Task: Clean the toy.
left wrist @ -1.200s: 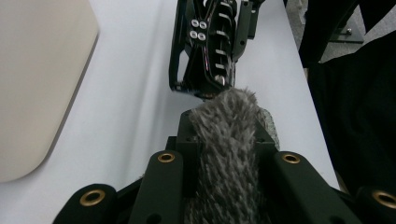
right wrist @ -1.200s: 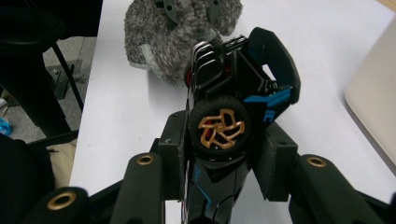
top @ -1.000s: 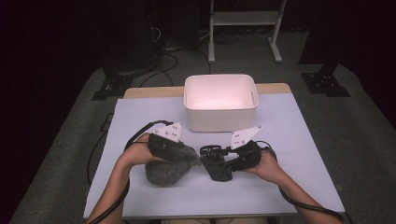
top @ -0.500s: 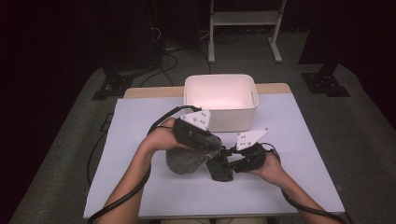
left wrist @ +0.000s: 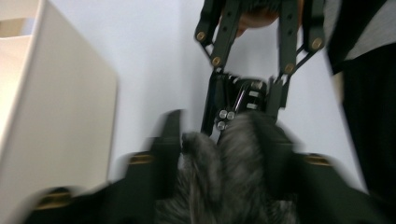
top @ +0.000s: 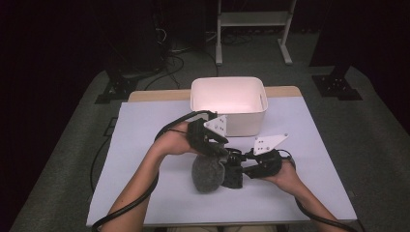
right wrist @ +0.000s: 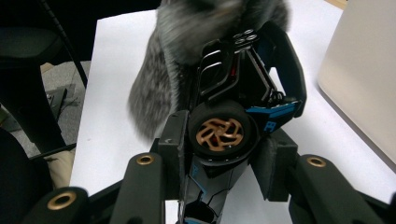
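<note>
A grey furry cover (top: 208, 176) hangs at the table's middle, its top pinched in my left gripper (top: 220, 152), which is shut on it. The fur (left wrist: 219, 182) bunches between those jaws in the left gripper view. Touching it on the right is a black and blue toy car (top: 234, 171), and my right gripper (top: 239, 167) is shut on the car. In the right gripper view the pads (right wrist: 173, 140) clamp the car's body (right wrist: 233, 93) beside a gold-rimmed wheel (right wrist: 219, 133). The fur (right wrist: 187, 51) drapes over the car's far end.
A white bin (top: 227, 104) stands behind the grippers on the pale table (top: 145, 125); its wall (left wrist: 51, 116) lies close on the left gripper's left. Cables trail off the table's near left. The floor around is dark, with stands at the back.
My left gripper has carried the furry cover rightward and upward, from the table's left-middle against the car. The right gripper with the car has barely shifted.
</note>
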